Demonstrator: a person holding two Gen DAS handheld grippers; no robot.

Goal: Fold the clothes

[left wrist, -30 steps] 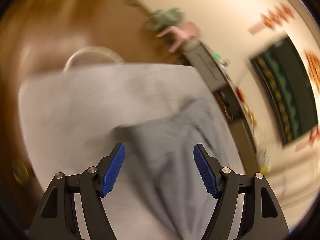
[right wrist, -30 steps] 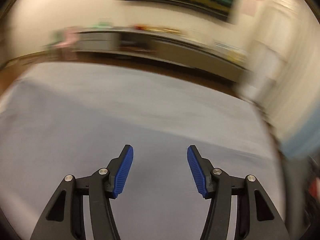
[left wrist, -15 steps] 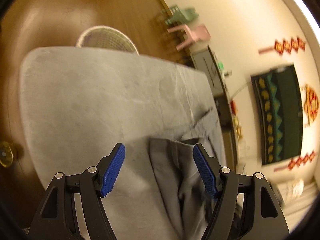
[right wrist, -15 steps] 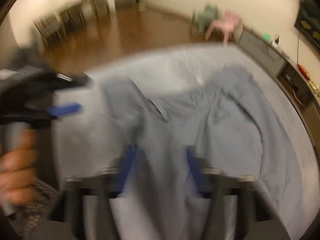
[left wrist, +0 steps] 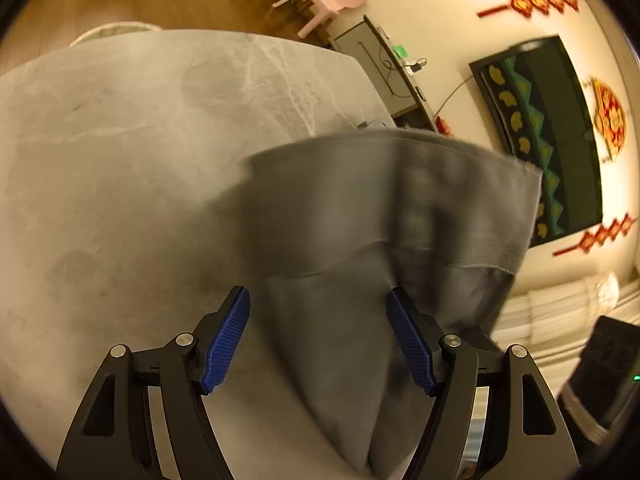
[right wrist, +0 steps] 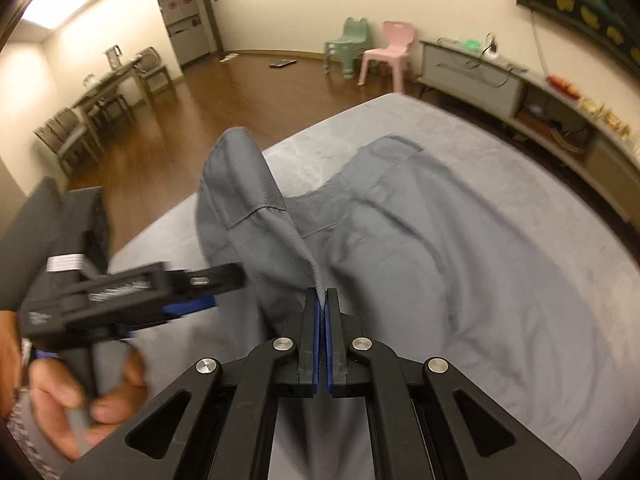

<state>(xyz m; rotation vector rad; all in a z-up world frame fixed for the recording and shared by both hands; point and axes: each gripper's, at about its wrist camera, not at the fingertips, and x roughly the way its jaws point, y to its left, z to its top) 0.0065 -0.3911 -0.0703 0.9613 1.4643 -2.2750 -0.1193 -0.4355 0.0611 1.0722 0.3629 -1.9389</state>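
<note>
Right gripper [right wrist: 322, 312] on garment [right wrist: 420, 240] edge

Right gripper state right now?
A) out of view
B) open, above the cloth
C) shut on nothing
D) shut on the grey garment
D: in the right wrist view the right gripper has its jaws pressed together with an edge of the grey garment pinched between them and lifted off the table.
</note>
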